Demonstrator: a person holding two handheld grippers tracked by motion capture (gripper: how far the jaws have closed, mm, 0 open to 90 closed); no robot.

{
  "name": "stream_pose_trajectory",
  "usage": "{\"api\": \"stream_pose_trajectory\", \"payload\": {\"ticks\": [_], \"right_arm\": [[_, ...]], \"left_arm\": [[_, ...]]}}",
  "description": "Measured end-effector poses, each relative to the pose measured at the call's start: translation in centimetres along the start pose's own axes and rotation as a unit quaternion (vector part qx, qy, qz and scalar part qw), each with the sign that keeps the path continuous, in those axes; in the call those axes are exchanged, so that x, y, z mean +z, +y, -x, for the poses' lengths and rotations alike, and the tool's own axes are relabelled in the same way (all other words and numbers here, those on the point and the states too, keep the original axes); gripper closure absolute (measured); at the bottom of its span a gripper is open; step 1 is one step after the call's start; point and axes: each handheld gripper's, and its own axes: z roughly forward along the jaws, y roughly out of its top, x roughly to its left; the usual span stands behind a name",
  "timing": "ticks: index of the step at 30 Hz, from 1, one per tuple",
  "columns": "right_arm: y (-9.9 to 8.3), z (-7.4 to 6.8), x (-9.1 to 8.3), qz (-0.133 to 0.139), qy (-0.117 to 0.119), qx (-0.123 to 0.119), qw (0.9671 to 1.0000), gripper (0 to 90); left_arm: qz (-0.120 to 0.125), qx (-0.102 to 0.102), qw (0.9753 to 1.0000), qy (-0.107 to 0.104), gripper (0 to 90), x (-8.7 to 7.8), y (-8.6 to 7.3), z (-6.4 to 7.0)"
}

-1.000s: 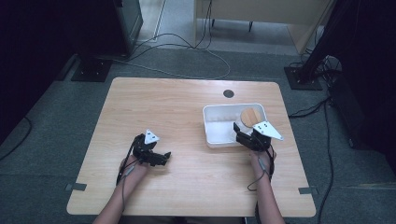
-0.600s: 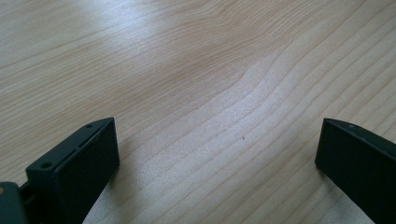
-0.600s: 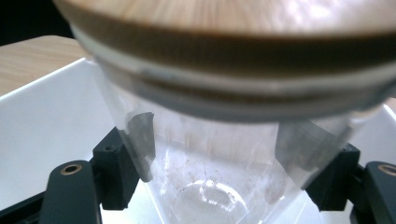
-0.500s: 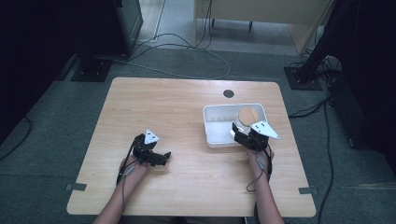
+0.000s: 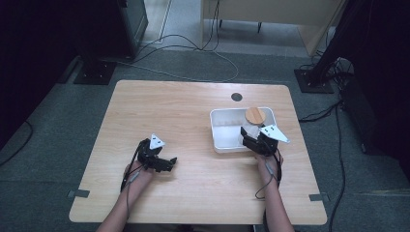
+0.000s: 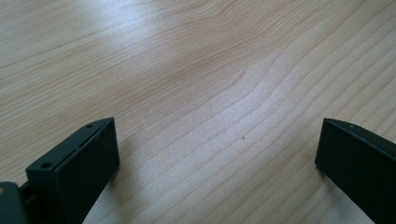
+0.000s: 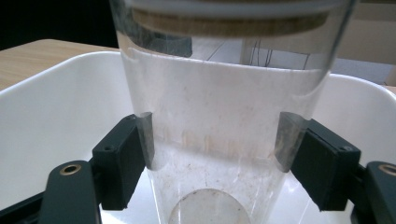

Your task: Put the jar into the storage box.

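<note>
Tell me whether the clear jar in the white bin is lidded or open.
Lidded. A round wooden lid caps the clear jar, which stands in the white bin, clamped by the right tool.

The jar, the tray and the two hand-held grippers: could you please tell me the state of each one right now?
Clear jar: upright, wooden lid on, inside the tray, clamped from both sides.
White tray: on the table, holding the jar.
Right hand-held gripper: shut on the jar's lower half.
Left hand-held gripper: open, jaws wide apart, nothing between them, low over bare table.
</note>
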Motion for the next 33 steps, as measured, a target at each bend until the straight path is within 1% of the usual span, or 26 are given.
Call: {"api": "stream_pose_trajectory", "payload": {"ticks": [1, 3, 4, 6, 7, 9, 10, 11, 12, 14, 15, 18, 20, 21, 22, 23, 25, 27, 30, 33], "right_arm": [[0.0, 0.1, -0.1, -0.002, 0.004, 0.004, 1.0000, 25.0], [0.0, 0.1, -0.1, -0.002, 0.004, 0.004, 1.0000, 25.0], [0.1, 0.1, -0.2, -0.006, 0.005, 0.003, 1.0000, 25.0], [0.1, 0.1, -0.2, -0.006, 0.005, 0.003, 1.0000, 23.5], [0.3, 0.2, -0.3, -0.015, 0.016, 0.010, 0.9997, 19.6], [0.3, 0.2, -0.3, -0.018, 0.018, 0.012, 0.9996, 19.3], [0.6, 0.4, -0.5, -0.027, 0.026, 0.023, 0.9990, 19.3], [0.6, 0.4, -0.5, -0.027, 0.026, 0.023, 0.9990, 18.4], [0.6, 0.4, -0.6, -0.033, 0.028, 0.016, 0.9990, 18.2], [0.6, 0.4, -0.6, -0.033, 0.028, 0.016, 0.9990, 18.2], [0.6, 0.4, -0.8, -0.043, 0.031, 0.003, 0.9986, 18.2], [0.6, 0.4, -0.9, -0.045, 0.031, 0.001, 0.9985, 16.9], [0.6, 0.4, -1.2, -0.053, 0.030, -0.014, 0.9980, 16.9], [0.6, 0.4, -1.3, -0.057, 0.032, -0.016, 0.9978, 16.9], [0.6, 0.4, -1.3, -0.057, 0.032, -0.016, 0.9978, 16.9], [0.5, 0.5, -1.5, -0.062, 0.039, -0.009, 0.9973, 16.9], [0.5, 0.5, -1.5, -0.062, 0.039, -0.009, 0.9973, 16.8], [0.5, 0.7, -1.7, -0.065, 0.044, -0.008, 0.9969, 16.8], [0.5, 0.7, -1.9, -0.066, 0.046, -0.009, 0.9967, 16.8], [0.5, 0.6, -2.1, -0.069, 0.047, -0.016, 0.9964, 16.8]], "left_arm": [[0.000, 0.000, 1.0000, 0.000, 0.0, 0.0, 0.0, 0.0], [0.001, -0.001, 1.0000, 0.000, 0.0, 0.0, 0.0, 0.0], [0.001, -0.001, 1.0000, 0.000, 0.0, 0.0, 0.0, 0.0], [0.001, -0.001, 1.0000, 0.000, 0.0, 0.0, 0.0, 0.0], [0.001, -0.001, 1.0000, 0.000, 0.0, 0.0, 0.0, 0.0], [0.001, -0.001, 1.0000, 0.000, 0.0, 0.0, 0.0, 0.0], [0.001, -0.001, 1.0000, 0.000, 0.0, 0.0, 0.0, 0.0], [0.001, -0.001, 1.0000, 0.000, 0.0, 0.0, 0.0, 0.0], [0.001, -0.001, 1.0000, 0.000, 0.0, 0.0, 0.0, 0.0], [0.001, -0.001, 1.0000, 0.000, 0.0, 0.0, 0.0, 0.0], [0.001, -0.001, 1.0000, 0.000, 0.0, 0.0, 0.0, 0.0], [0.001, -0.001, 1.0000, 0.000, 0.0, 0.0, 0.0, 0.0], [0.001, -0.001, 1.0000, 0.000, 0.0, 0.0, 0.0, 0.0], [0.001, -0.001, 1.0000, 0.000, 0.0, 0.0, 0.0, 0.0], [0.001, -0.001, 1.0000, 0.000, 0.0, 0.0, 0.0, 0.0], [0.001, -0.001, 1.0000, 0.000, 0.0, 0.0, 0.0, 0.0], [0.001, -0.001, 1.0000, 0.000, 0.0, 0.0, 0.0, 0.0], [0.001, -0.001, 1.0000, 0.000, 0.0, 0.0, 0.0, 0.0], [0.001, -0.001, 1.0000, 0.000, 0.0, 0.0, 0.0, 0.0], [0.001, -0.001, 1.0000, 0.000, 0.0, 0.0, 0.0, 0.0]]}}
